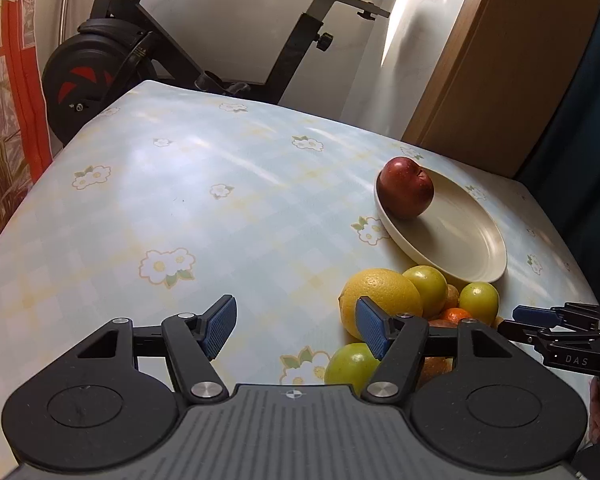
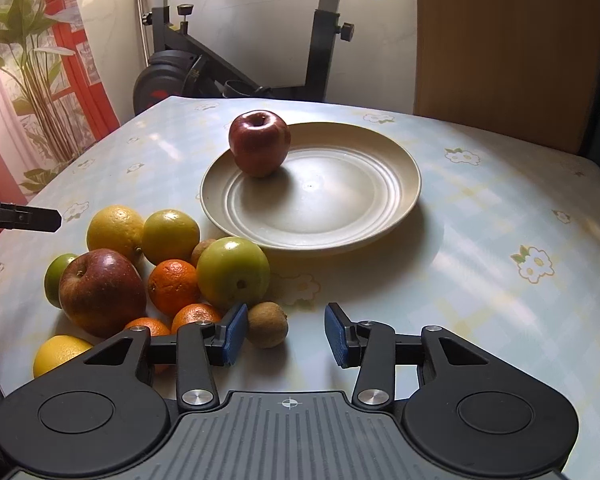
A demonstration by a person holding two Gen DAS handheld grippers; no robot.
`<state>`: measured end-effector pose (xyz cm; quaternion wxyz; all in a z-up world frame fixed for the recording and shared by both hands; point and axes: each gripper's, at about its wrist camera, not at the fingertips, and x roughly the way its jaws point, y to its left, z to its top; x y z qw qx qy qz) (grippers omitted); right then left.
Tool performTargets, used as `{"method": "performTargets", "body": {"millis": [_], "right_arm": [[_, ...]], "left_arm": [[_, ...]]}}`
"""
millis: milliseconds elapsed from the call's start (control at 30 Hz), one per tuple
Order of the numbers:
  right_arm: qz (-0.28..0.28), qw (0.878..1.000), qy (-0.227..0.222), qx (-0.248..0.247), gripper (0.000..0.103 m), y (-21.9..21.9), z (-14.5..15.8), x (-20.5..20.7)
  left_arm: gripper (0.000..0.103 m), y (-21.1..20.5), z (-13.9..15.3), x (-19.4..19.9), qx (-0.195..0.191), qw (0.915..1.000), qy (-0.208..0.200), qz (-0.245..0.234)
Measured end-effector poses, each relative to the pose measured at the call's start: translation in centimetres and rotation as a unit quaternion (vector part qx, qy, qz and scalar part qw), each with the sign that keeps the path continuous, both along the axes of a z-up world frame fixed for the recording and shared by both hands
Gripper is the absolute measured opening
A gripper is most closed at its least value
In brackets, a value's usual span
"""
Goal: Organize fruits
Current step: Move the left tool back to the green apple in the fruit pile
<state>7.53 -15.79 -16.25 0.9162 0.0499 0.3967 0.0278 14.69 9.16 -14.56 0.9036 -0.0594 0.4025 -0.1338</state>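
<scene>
Tablecloth (image 2: 500, 208) bears a kiwi (image 2: 267, 325), seemingly touching right gripper's (image 2: 286, 338) left finger.

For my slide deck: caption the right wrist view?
Open right gripper beside a kiwi, fruit pile at left, one red apple on the plate.

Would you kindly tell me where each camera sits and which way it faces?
Left wrist: on the left gripper, angled down over the table; its open, empty jaws show, the right gripper entering at right.
Right wrist: on the right gripper, facing the plate; jaws open, beside the kiwi; the left gripper's tip at left.
Shared: plate, red apple, fruit pile, exercise bike.
</scene>
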Motion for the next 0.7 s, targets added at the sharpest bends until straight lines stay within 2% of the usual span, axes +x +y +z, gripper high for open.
{"method": "performTargets", "body": {"millis": [300,467,567,700], "right_arm": [[0.017,1.0,0.008,-0.002,0.03,0.7,-0.1,0.4],[0.025,1.0,0.009,0.001,0.025,0.7,0.0,0.3],[0.024,1.0,0.011,-0.001,0.024,0.9,0.0,0.5],[0.027,1.0,0.011,-0.008,0.022,1.1,0.0,0.4]], "left_arm": [[0.067,-1.0,-0.4,-1.6,0.013,0.9997,0.009,-0.016],[0.066,-0.5,-0.9,-1.6,-0.014,0.999,0.039,-0.019],[0.065,-0.7,-1.3,-1.6,-0.021,0.9978,0.057,-0.028],[0.064,-1.3,-1.2,-2.0,-0.014,0.9973,0.056,-0.046]]}}
